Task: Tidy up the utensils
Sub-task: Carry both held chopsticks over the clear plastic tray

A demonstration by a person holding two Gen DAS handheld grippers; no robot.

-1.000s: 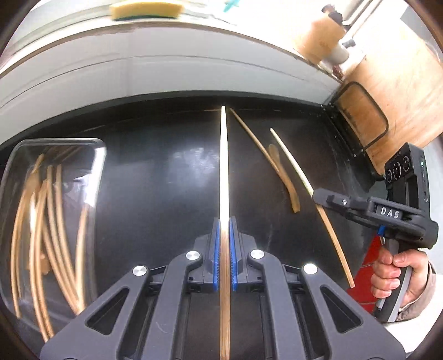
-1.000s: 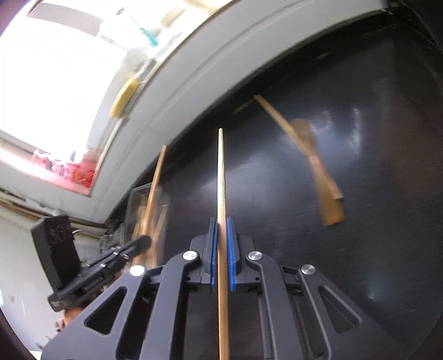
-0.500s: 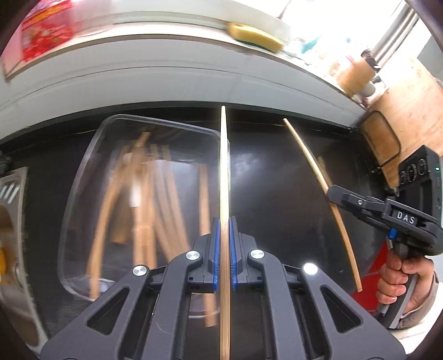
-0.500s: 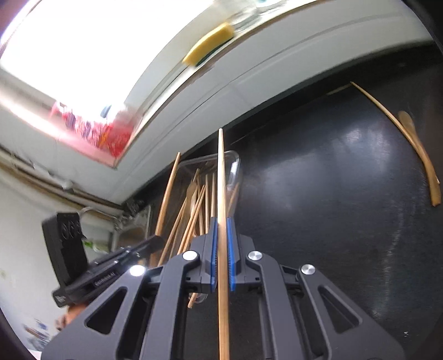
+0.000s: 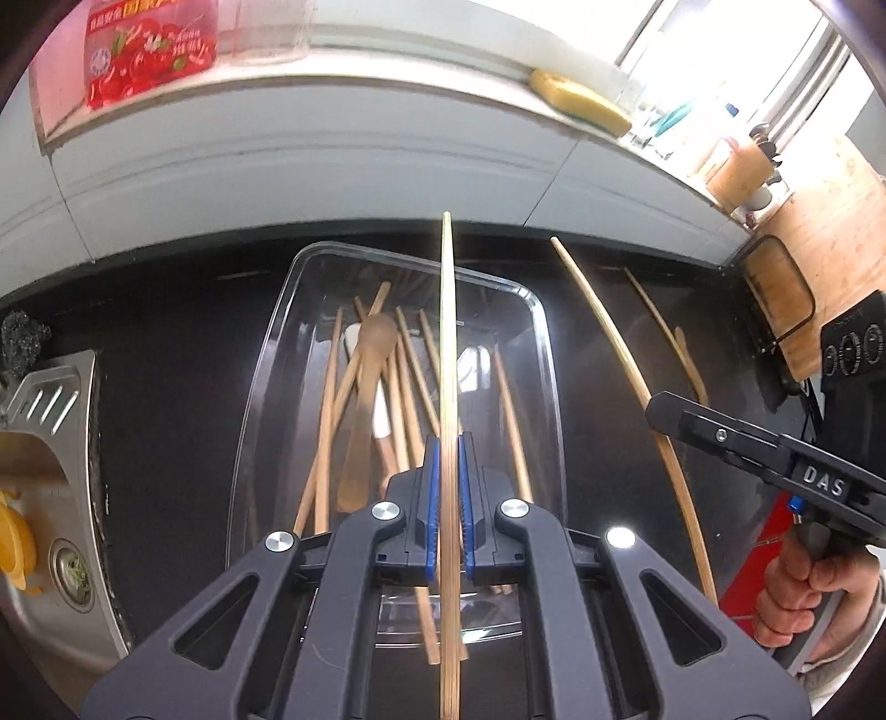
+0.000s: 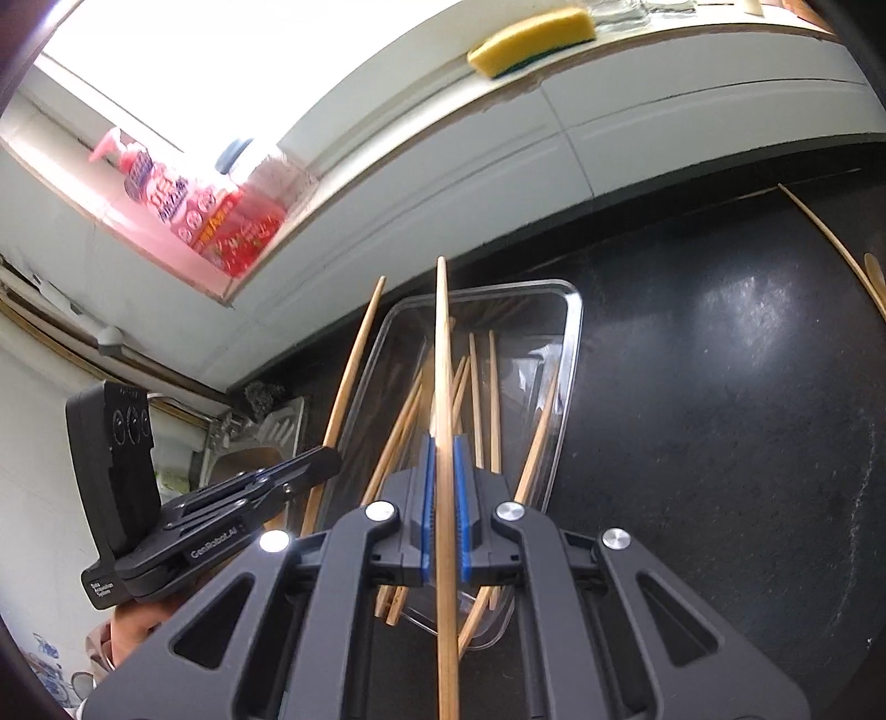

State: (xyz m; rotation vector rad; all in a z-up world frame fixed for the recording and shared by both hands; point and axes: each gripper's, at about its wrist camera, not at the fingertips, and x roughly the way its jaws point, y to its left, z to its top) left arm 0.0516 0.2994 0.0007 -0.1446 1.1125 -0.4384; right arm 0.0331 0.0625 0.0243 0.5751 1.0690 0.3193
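Note:
A clear plastic tray (image 5: 545, 343) on the black counter holds several wooden chopsticks and a wooden spoon (image 5: 368, 376); it also shows in the right wrist view (image 6: 573, 332). My left gripper (image 5: 449, 443) is shut on a wooden chopstick (image 5: 447, 332) and holds it above the tray. My right gripper (image 6: 441, 443) is shut on another chopstick (image 6: 441, 343), also over the tray; it shows at the right of the left wrist view (image 5: 659, 404) with its chopstick (image 5: 620, 343). Loose wooden utensils (image 5: 664, 332) lie on the counter to the right.
A steel sink (image 5: 50, 498) with a yellow object lies left of the tray. A grey ledge behind carries a yellow sponge (image 5: 581, 102) and a red bottle (image 5: 149, 50). A wire rack (image 5: 781, 293) and wooden board stand at far right.
Both grippers have swung left from the loose utensils on the counter to above the clear tray, each still holding its chopstick.

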